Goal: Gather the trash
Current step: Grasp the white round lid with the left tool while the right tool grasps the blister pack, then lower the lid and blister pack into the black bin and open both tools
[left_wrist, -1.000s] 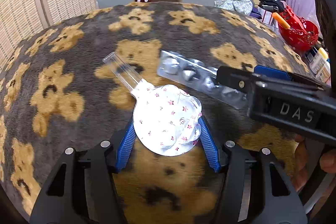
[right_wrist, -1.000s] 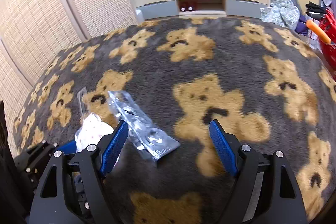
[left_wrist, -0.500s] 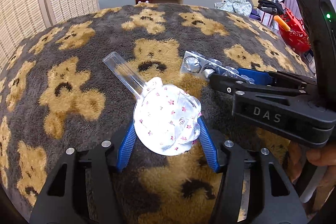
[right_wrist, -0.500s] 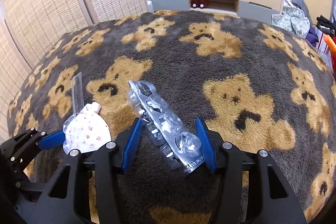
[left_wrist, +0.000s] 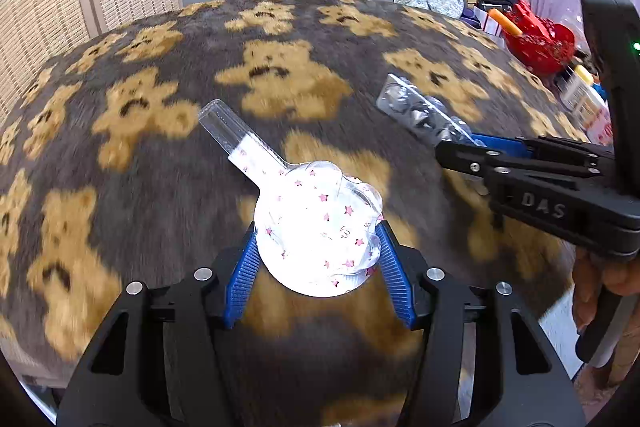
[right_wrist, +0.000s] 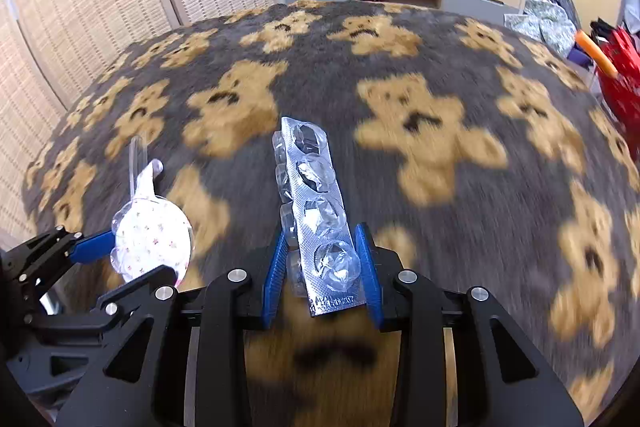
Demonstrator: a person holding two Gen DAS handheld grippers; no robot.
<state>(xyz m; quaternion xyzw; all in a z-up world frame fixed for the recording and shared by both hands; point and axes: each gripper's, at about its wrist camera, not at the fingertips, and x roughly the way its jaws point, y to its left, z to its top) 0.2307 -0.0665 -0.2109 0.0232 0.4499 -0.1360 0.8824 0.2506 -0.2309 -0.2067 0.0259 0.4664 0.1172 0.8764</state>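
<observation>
**Bear-print blanket: both grippers loaded**

Over the grey bear-print blanket (right_wrist: 440, 39), your left gripper (left_wrist: 318, 259) was closed on the star-printed plastic wrapper (left_wrist: 320, 223), its clear stem pointing away. Your right gripper (right_wrist: 322, 267) pinched the empty blister pack (right_wrist: 316, 211) lengthwise between blue pads (right_wrist: 368, 263). A red basket (left_wrist: 536, 39) stood beyond the blanket's right edge.

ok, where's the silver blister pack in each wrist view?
Left wrist: blister pack sits right of centre, its near end at the right gripper.
Right wrist: blister pack sits low at centre, between the blue fingers.
Shared landmark: star-print wrapper.
</observation>
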